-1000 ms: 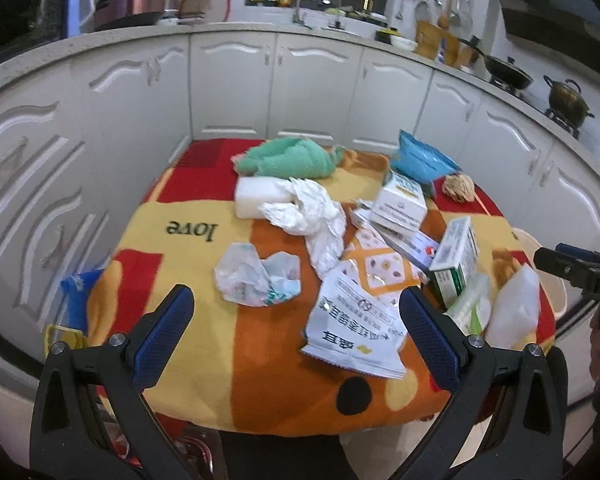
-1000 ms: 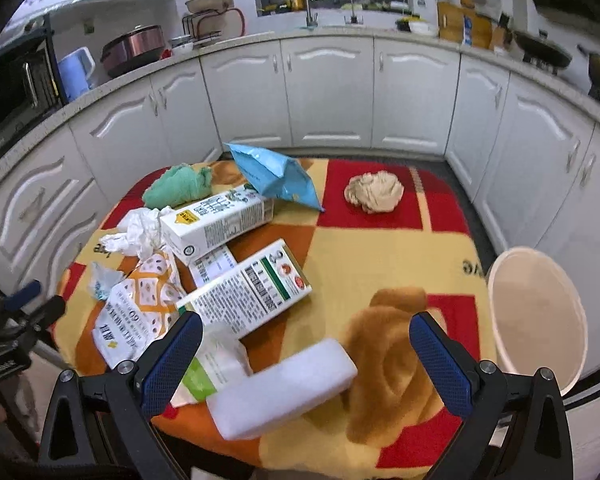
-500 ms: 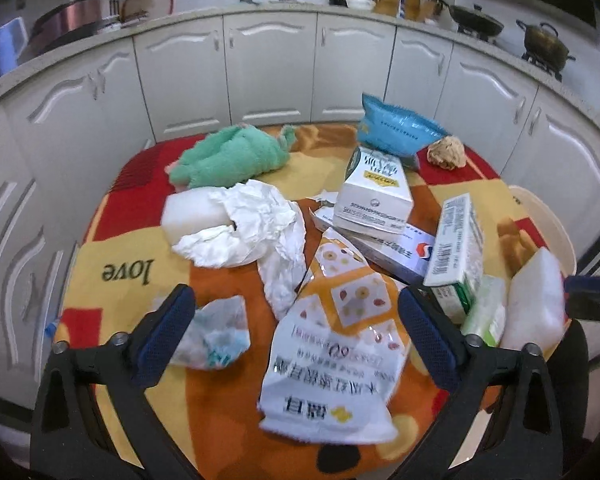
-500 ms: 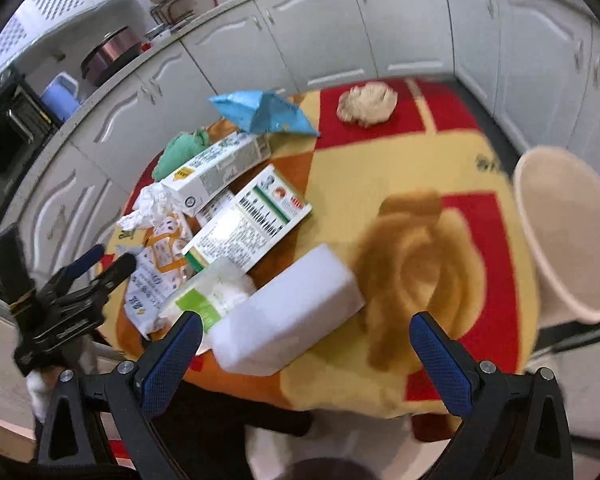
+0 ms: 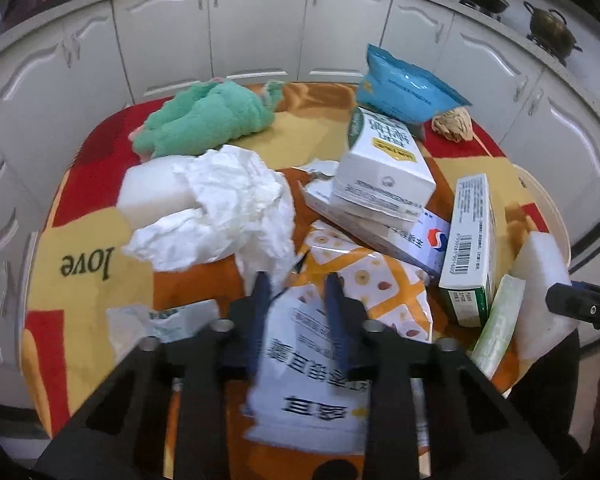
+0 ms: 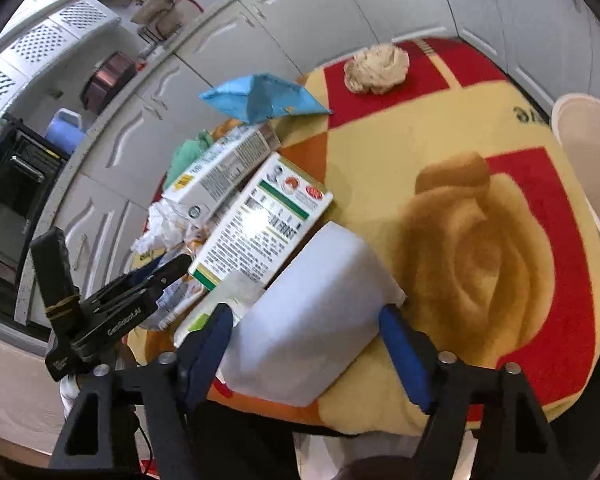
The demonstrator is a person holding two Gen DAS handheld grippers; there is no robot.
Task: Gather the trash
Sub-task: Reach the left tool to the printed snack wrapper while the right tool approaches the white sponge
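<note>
Trash covers a round table with a red, yellow and orange cloth. My left gripper has its fingers close together around the near end of an orange-and-white snack bag; it also shows in the right wrist view. My right gripper straddles a white foam block, one finger against each side; its tip shows in the left wrist view. Crumpled white tissue, white cartons, a green-striped box and a blue chip bag lie around.
A cream bin stands beside the table's right edge. A green cloth, a second white foam block, a tan crumpled ball and a small plastic wrapper lie on the cloth. White cabinets curve behind.
My left gripper has moved in over the table and its fingers have closed from wide open onto the snack bag. My right gripper has dropped to the foam block and narrowed around it.
</note>
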